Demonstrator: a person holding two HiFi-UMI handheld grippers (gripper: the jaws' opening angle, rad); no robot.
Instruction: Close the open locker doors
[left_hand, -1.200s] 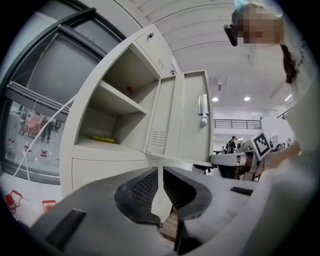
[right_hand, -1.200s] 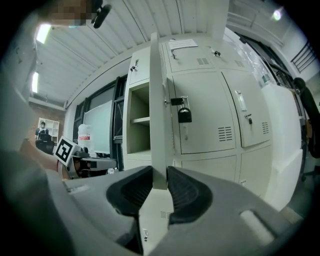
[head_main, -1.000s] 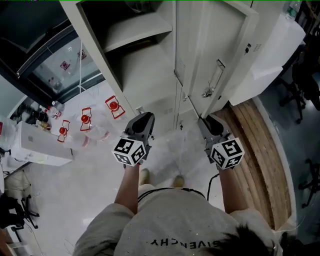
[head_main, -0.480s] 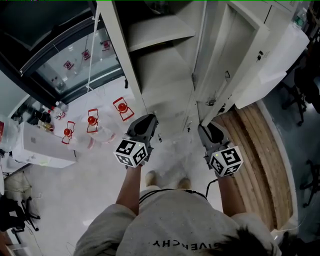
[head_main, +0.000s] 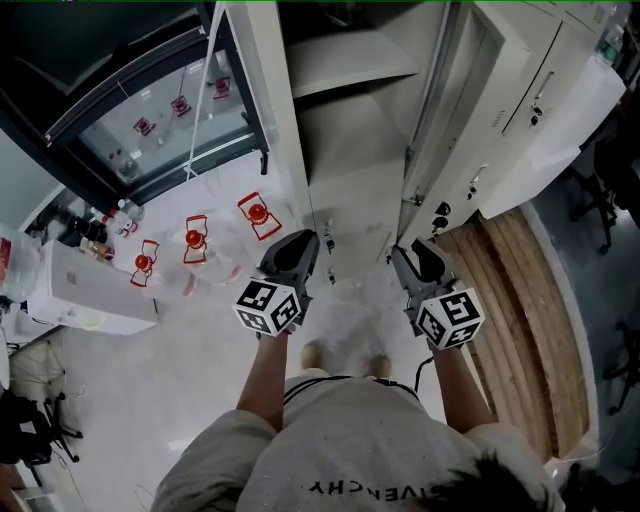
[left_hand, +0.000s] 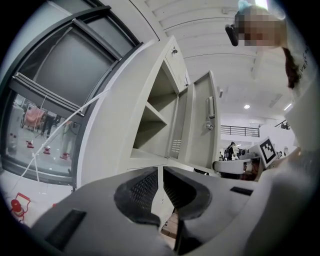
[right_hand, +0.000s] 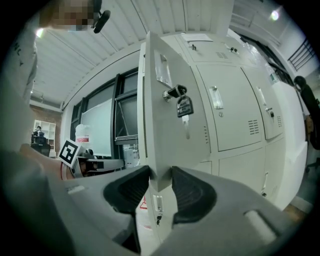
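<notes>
Lockers (head_main: 520, 100) stand ahead. Left gripper (left_hand: 161, 172) clenches a door edge (left_hand: 160, 197) between its fingers. Right gripper (right_hand: 161, 172), jaws just opening, loosely flanks the padlocked door (right_hand: 165, 130).

Pale grey locker doors (right_hand: 170, 125): painted sheet metal, smooth, satin sheen.
Hanging padlock (right_hand: 184, 106): dark metal.
Left claw (left_hand: 161, 172), right claw (right_hand: 160, 172): matt grey plastic shells; black ribbed pads (left_hand: 142, 192).
Pale floor (head_main: 120, 400): smooth, glossy.
Brown plank strip (head_main: 520, 300): wood.
Grey T-shirt (head_main: 340, 450): cloth.
</notes>
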